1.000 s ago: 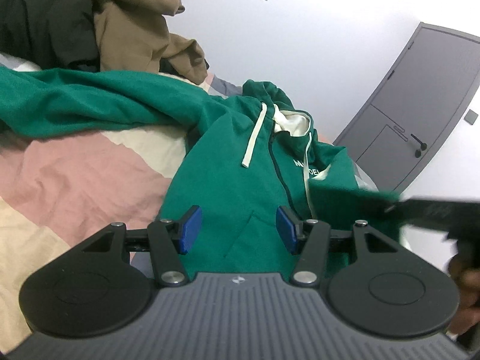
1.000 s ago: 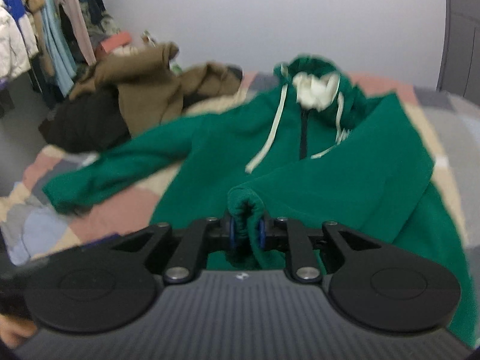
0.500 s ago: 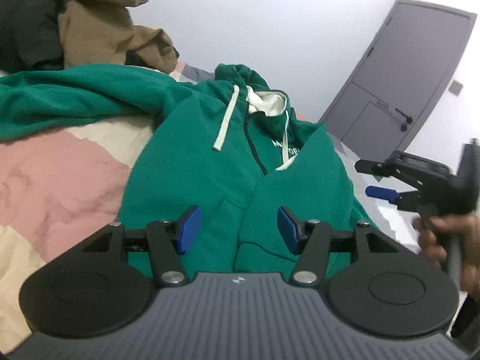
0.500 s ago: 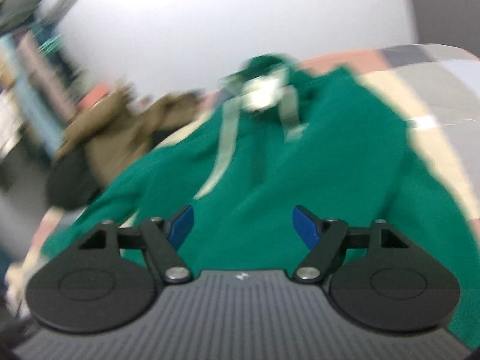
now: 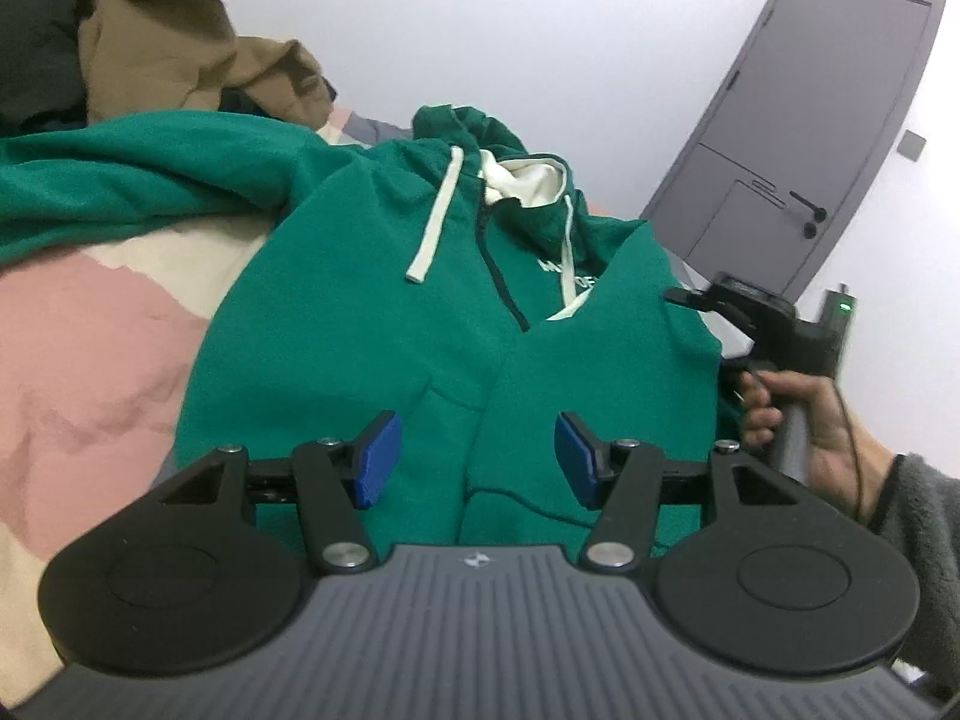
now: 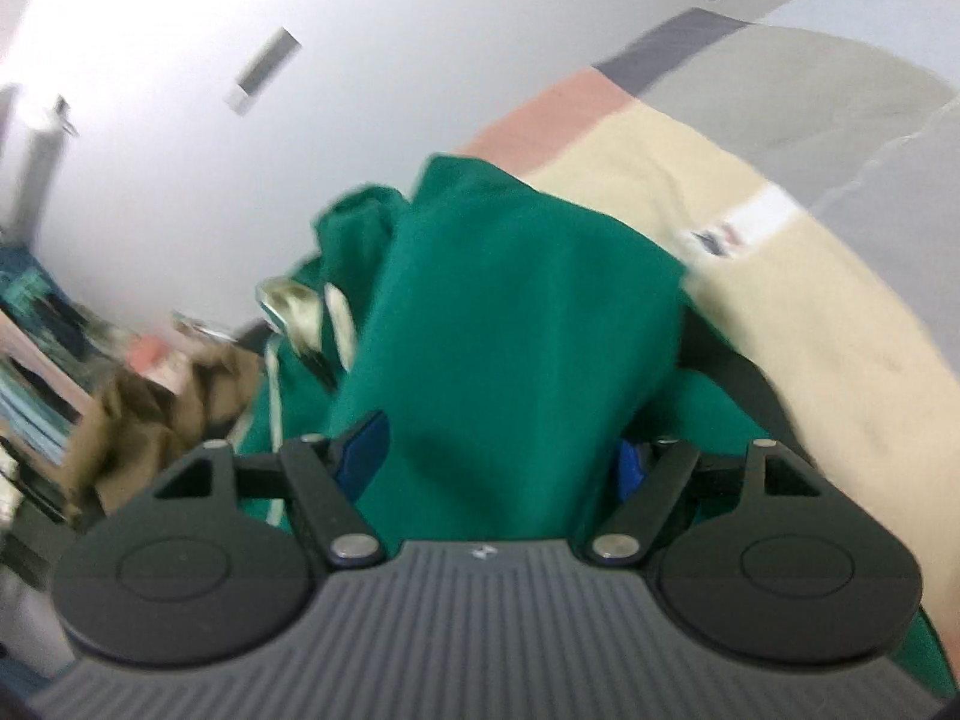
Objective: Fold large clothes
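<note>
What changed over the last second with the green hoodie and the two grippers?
The right gripper let go of the sleeve cuff, opened, and swung to the green hoodie's right edge, leaving that sleeve folded across the front. The left gripper stayed open and empty; the other sleeve stayed spread out.

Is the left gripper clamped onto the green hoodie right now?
No, the left gripper is open, its blue pads spread apart with the green hoodie lying flat beyond them on the bed.
</note>
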`<state>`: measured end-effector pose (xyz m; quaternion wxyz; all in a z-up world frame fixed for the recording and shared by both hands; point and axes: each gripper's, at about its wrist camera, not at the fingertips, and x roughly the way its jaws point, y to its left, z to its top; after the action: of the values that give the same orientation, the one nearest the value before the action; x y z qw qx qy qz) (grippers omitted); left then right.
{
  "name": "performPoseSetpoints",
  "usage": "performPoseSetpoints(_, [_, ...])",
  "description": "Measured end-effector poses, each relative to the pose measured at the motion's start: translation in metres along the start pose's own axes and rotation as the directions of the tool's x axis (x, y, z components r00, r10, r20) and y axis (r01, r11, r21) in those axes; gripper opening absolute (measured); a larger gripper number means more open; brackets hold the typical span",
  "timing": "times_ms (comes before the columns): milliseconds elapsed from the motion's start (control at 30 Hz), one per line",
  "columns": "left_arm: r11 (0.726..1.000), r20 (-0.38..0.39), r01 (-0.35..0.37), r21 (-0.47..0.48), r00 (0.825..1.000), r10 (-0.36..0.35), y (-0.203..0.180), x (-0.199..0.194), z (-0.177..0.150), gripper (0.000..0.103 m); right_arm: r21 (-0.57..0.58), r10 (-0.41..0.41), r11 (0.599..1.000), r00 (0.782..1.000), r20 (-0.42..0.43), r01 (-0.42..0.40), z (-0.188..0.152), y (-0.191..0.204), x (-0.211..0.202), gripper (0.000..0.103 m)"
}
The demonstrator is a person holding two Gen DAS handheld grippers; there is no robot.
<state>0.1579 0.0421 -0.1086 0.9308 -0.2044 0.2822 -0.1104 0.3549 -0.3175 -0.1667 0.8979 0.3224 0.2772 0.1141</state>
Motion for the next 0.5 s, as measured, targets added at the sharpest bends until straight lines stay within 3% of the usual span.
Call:
performPoseSetpoints(67, [1.000, 0.007, 0.008, -0.010, 1.000, -0.008, 0.000, 0.003, 0.000, 0.063, -0.041, 0.006, 0.999, 1.000, 0.020, -0.005, 0.005, 0.001, 0.013, 0.046])
performPoseSetpoints(100, [1.000, 0.007, 0.011, -0.013, 1.000, -0.011, -0.001, 0.005, 0.000, 0.063, -0.060, -0.008, 0.998, 0.999, 0.041, 0.011, 0.008, 0.001, 0.016, 0.027])
performPoseSetpoints(133, [1.000, 0.006, 0.014, -0.013, 1.000, -0.014, -0.002, 0.008, 0.000, 0.063, -0.070, -0.027, 0.997, 0.998, 0.061, 0.032, 0.012, 0.001, 0.018, 0.018])
performPoseSetpoints(300, [1.000, 0.009, -0.015, 0.024, 1.000, 0.015, -0.015, 0.024, 0.001, 0.063, -0.071, -0.064, 0.994, 0.974, 0.220, 0.081, 0.031, -0.017, 0.016, 0.015])
performPoseSetpoints(500, [0.998, 0.010, -0.031, 0.060, 0.999, 0.031, -0.027, 0.043, 0.002, 0.063, -0.021, -0.159, 0.985, 0.943, 0.291, 0.173, 0.042, -0.054, 0.026, 0.013])
